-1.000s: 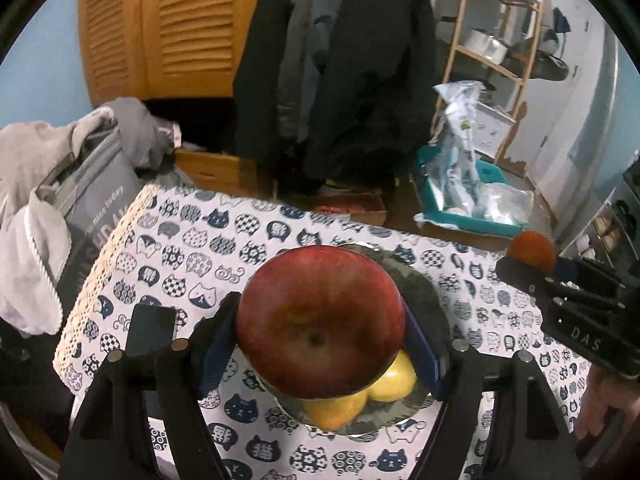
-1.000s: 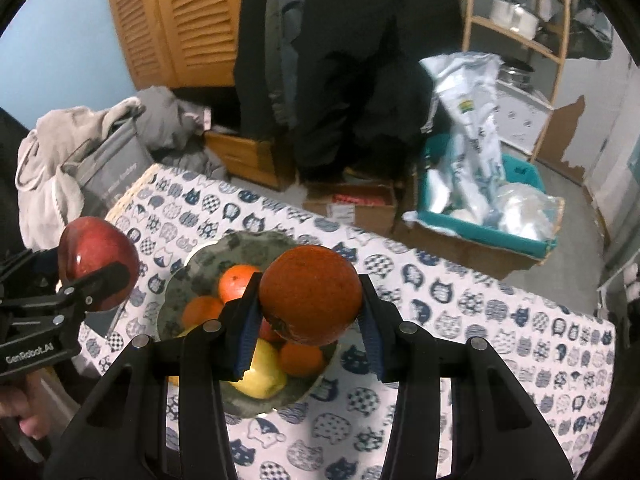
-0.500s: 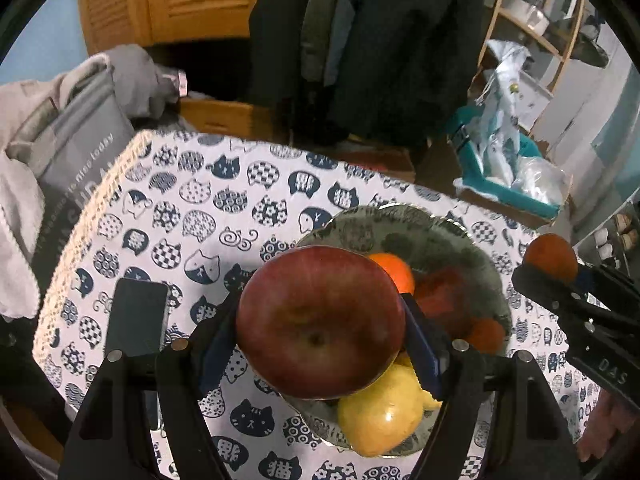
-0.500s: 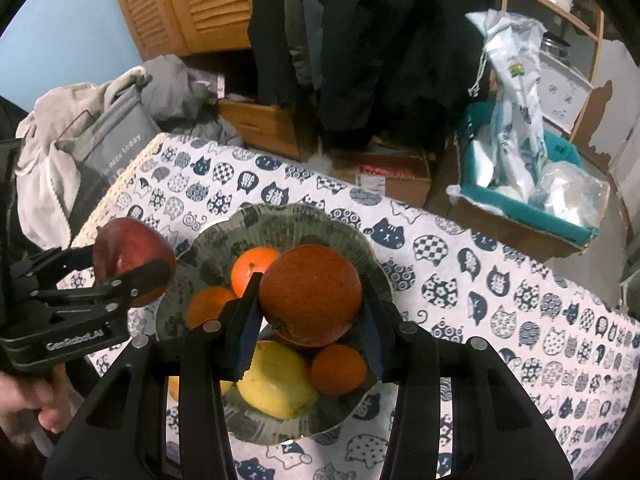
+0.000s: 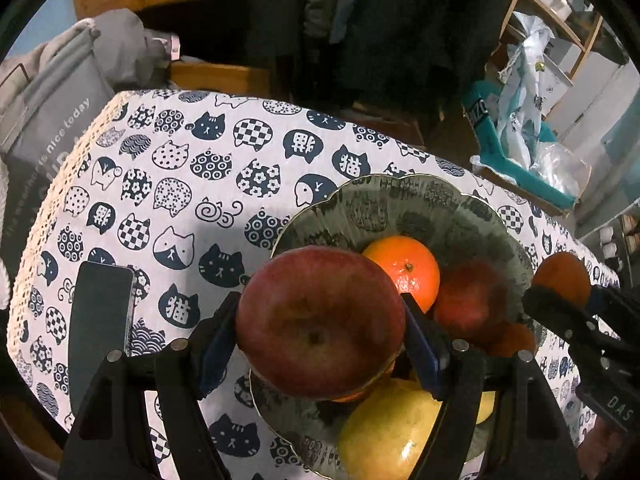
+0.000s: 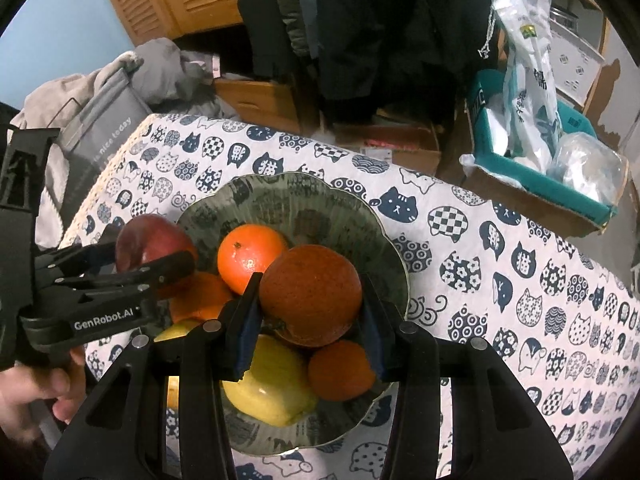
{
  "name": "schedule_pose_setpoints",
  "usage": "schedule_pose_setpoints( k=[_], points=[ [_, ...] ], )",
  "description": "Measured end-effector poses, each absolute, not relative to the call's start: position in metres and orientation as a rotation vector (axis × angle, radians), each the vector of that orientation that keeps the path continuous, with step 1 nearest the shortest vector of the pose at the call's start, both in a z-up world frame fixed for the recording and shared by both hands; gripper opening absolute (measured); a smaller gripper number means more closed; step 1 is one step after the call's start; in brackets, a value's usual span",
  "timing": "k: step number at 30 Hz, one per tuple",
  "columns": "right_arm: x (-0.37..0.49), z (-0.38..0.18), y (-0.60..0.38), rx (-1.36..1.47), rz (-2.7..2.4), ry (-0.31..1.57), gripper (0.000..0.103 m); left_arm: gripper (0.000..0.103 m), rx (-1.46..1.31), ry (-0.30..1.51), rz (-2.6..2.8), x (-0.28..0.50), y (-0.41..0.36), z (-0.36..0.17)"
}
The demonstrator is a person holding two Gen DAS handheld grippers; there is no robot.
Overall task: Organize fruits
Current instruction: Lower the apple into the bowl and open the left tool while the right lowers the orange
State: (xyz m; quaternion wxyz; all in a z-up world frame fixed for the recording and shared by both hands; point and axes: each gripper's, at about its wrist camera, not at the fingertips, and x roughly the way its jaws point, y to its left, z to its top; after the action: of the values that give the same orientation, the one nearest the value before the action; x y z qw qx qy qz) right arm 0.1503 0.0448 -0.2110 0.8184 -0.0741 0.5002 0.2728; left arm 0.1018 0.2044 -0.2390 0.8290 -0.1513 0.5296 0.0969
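My left gripper (image 5: 320, 330) is shut on a red apple (image 5: 320, 322) and holds it over the left rim of a dark green bowl (image 5: 404, 196). My right gripper (image 6: 310, 298) is shut on a dark orange (image 6: 310, 294) above the bowl (image 6: 304, 192). In the bowl lie a bright orange (image 6: 250, 256), other oranges (image 6: 340, 372) and a yellow fruit (image 6: 272, 380). The left gripper with the apple (image 6: 150, 240) shows at the left of the right wrist view; the right gripper's orange (image 5: 562, 276) shows at the right of the left wrist view.
The bowl stands on a table with a cat-print cloth (image 5: 180, 184). A dark phone (image 5: 100, 320) lies at the table's left. Clothes and a grey bag (image 6: 100, 120) sit beyond the left edge. A teal box with plastic bags (image 6: 540, 140) stands on the floor behind.
Both grippers have come down and closer over the bowl, each with its fruit still held. The bowl and its fruits look larger in both views.
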Motion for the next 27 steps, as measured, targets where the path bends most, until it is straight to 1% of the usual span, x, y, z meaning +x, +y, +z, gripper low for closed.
schedule_pose_setpoints(
  k=[10, 12, 13, 14, 18, 27],
  points=[
    [0.149, -0.211, 0.047, -0.154, 0.590, 1.069, 0.044, 0.078, -0.334, 1.145, 0.197, 0.109, 0.210, -0.244],
    [0.149, -0.211, 0.048, -0.152, 0.591, 1.072, 0.044, 0.082, -0.342, 1.153, 0.194, 0.109, 0.212, -0.247],
    [0.148, -0.211, 0.048, -0.149, 0.592, 1.073, 0.044, 0.086, -0.349, 1.152, 0.185, 0.110, 0.213, -0.248],
    [0.148, -0.211, 0.048, -0.147, 0.593, 1.074, 0.044, 0.087, -0.354, 1.151, 0.178, 0.110, 0.213, -0.249],
    [0.146, -0.209, 0.050, -0.151, 0.594, 1.071, 0.044, 0.087, -0.344, 1.154, 0.174, 0.109, 0.209, -0.249],
    [0.142, -0.212, 0.062, -0.152, 0.618, 1.087, 0.044, 0.087, -0.291, 1.108, 0.252, 0.084, 0.213, -0.222]
  ],
)
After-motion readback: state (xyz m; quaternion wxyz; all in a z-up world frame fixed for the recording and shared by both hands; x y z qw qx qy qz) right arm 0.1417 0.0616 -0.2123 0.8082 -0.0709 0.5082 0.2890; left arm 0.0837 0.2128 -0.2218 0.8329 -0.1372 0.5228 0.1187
